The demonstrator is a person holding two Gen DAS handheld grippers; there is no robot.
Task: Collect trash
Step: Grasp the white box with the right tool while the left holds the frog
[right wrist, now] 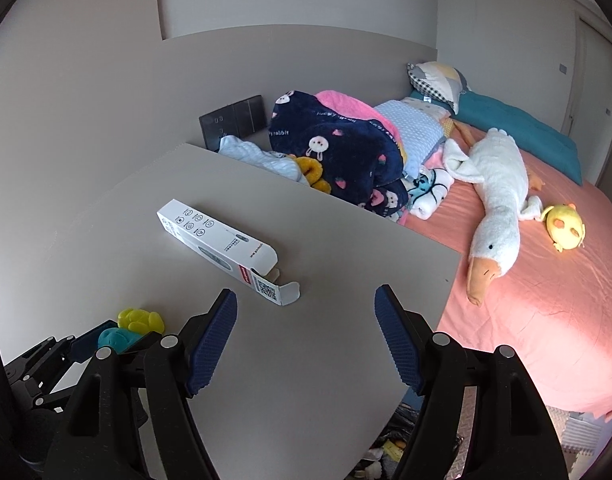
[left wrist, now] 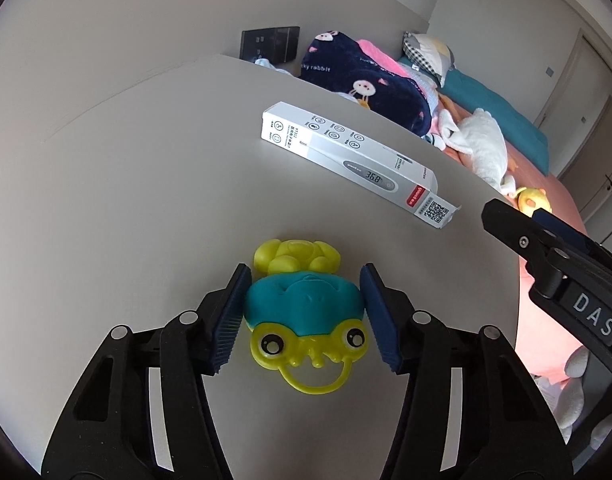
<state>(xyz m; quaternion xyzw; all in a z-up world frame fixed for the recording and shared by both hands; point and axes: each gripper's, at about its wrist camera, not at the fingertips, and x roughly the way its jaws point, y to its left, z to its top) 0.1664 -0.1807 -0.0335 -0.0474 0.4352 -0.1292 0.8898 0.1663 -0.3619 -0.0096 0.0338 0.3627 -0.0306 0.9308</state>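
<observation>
Beside a pink bed, the grey table holds two items, neither collected yet. At its near edge the left gripper pinches a yellow-and-teal frog toy, both pads on its sides. Farther right lies an opened white thermometer box; the right gripper hovers near it, spread and empty.

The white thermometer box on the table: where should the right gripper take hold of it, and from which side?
Probably across its narrow width, near the middle of the white thermometer box, coming down from above. It lies flat and long on the table, so only the two long side walls suit the right gripper. Avoid the near end: its flap hangs open and would likely crumple.
</observation>
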